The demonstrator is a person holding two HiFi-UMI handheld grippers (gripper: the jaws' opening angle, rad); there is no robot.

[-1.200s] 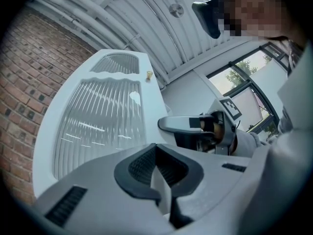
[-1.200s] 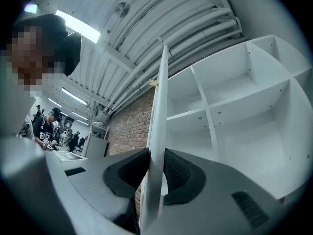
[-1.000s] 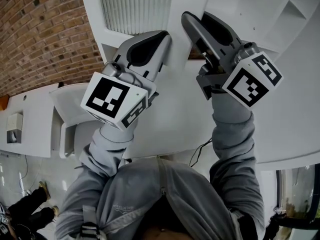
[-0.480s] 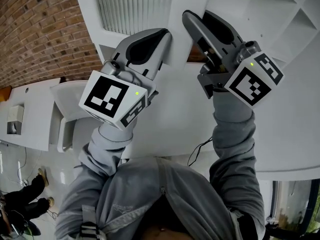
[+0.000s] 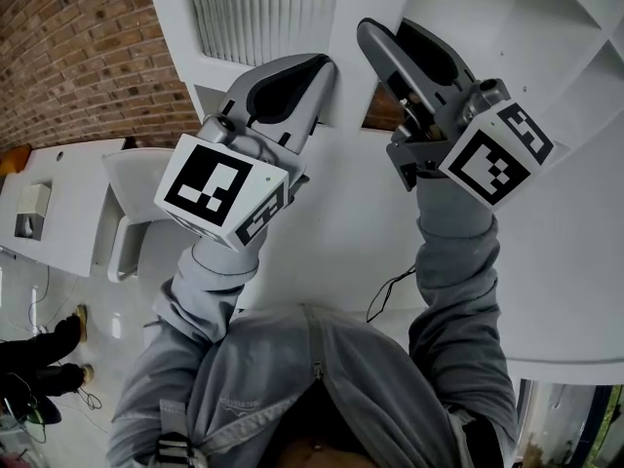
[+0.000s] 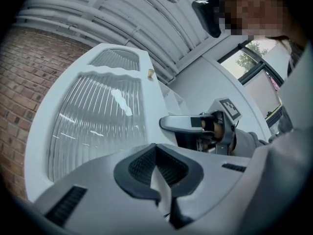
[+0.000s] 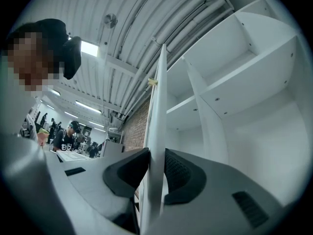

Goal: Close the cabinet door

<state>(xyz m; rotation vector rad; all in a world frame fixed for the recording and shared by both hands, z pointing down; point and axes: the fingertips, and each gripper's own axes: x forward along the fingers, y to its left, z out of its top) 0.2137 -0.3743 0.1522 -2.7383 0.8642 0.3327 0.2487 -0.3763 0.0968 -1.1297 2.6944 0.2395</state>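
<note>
We clamp the open cabinet door's free edge between the right gripper's jaws to steer it toward the shelves. The left gripper, jaws together, sits by its ribbed front, probably to push.

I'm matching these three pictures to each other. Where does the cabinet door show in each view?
Head view: cabinet door at top, ribbed glass left of centre.
Left gripper view: cabinet door fills the left half, glass facing the camera.
Right gripper view: cabinet door edge-on, a thin white upright strip at centre.
Shared landmark: the right gripper shut on the door's edge: top centre, right of centre, bottom centre.
</note>
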